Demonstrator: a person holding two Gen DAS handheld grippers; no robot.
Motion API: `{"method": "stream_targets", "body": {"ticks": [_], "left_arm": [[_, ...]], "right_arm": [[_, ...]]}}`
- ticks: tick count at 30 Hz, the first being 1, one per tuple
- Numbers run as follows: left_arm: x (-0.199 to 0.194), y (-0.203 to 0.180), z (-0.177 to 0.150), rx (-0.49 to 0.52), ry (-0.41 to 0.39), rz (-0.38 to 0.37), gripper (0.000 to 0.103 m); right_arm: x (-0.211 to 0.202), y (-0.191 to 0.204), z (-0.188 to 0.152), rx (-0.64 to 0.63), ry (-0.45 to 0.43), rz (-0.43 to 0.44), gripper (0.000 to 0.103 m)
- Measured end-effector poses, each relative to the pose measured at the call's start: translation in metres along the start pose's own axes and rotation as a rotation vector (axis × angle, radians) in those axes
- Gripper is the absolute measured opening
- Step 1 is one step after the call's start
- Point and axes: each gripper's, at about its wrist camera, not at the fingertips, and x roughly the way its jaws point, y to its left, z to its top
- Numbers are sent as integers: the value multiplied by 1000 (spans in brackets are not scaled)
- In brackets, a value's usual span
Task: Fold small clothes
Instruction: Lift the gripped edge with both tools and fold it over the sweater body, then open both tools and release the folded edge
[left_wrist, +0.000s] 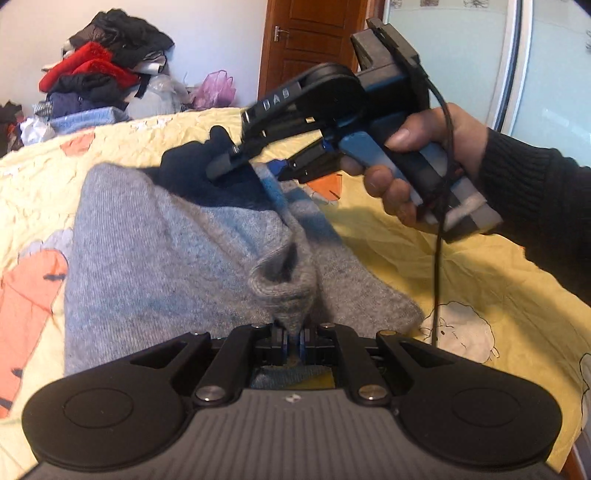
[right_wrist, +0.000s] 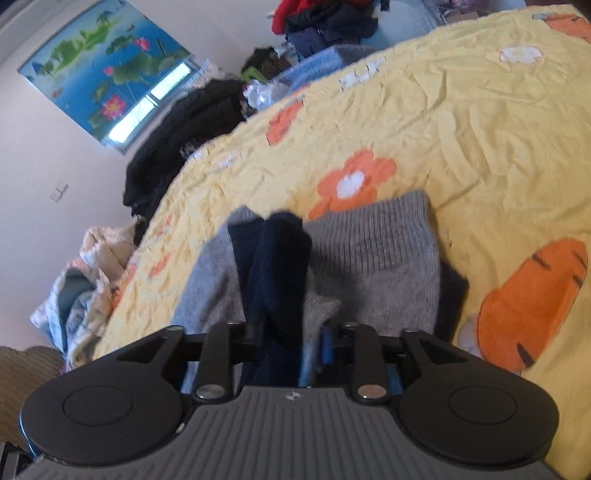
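A small grey knit sweater (left_wrist: 147, 258) with navy and light blue bands lies on the yellow bed cover (left_wrist: 480, 280). My left gripper (left_wrist: 291, 338) is shut on a pinched fold of its grey fabric, close to the camera. My right gripper (left_wrist: 221, 166), held by a hand in a black sleeve, is shut on the navy part at the sweater's far end and lifts it a little. In the right wrist view the right gripper (right_wrist: 284, 332) holds navy cloth, with the grey ribbed hem (right_wrist: 376, 236) spread beyond it on the cover (right_wrist: 461, 129).
A pile of red, black and blue clothes (left_wrist: 99, 70) sits past the bed's far edge, with a pink bag (left_wrist: 218, 88) and a brown door (left_wrist: 314, 44). Dark clothes (right_wrist: 177, 147) and a pale bundle (right_wrist: 85, 288) lie beside the bed. A glass partition (left_wrist: 546, 74) stands right.
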Motion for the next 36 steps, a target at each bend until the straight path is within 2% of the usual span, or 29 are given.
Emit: {"method": "stream_targets", "body": {"ticks": [1, 3, 8, 10, 11, 12, 16, 18, 20, 23, 25, 27, 30, 32, 34, 36], "left_arm": [[-3, -2, -2, 3, -3, 1, 5], [-2, -9, -7, 15, -5, 8, 5], [3, -19, -11, 67, -1, 41, 6], [6, -24, -8, 80, -5, 41, 6], [9, -24, -7, 80, -3, 38, 6], [10, -25, -5, 79, 5, 35, 6], [6, -25, 3, 70, 2, -10, 5], [9, -27, 4, 74, 2, -25, 5], [20, -30, 2, 69, 32, -29, 5], [25, -35, -1, 106, 19, -32, 6], [20, -33, 1, 99, 15, -91, 7], [6, -24, 1, 55, -24, -142, 12], [-24, 0, -2, 42, -39, -209, 26], [-47, 23, -9, 6, -72, -193, 47], [-66, 52, -14, -64, -109, -137, 63], [-77, 82, -15, -162, -143, -82, 69]], "right_arm": [[-2, 1, 5, 5, -21, 10, 47], [1, -1, 14, 22, -28, 33, 61], [33, -1, 24, 21, 69, -17, 61], [36, -1, 24, 17, 67, -28, 53], [37, 0, 24, 6, 65, -18, 28], [36, 1, 24, -8, 60, -13, 22], [10, 22, 24, -120, -4, 2, 21], [-5, 25, 28, -176, -27, -19, 21], [-7, 9, 31, -145, -22, -69, 21], [1, -19, 26, -74, -2, -115, 21], [-1, -30, 18, -15, -27, -91, 27], [-8, -31, 11, 41, -64, -103, 57], [-32, -21, -4, 62, -145, -59, 68], [-47, -9, -20, 50, -159, -70, 74], [-56, 2, -38, 20, -147, -100, 75], [-58, 8, -54, 9, -125, -128, 75]]}}
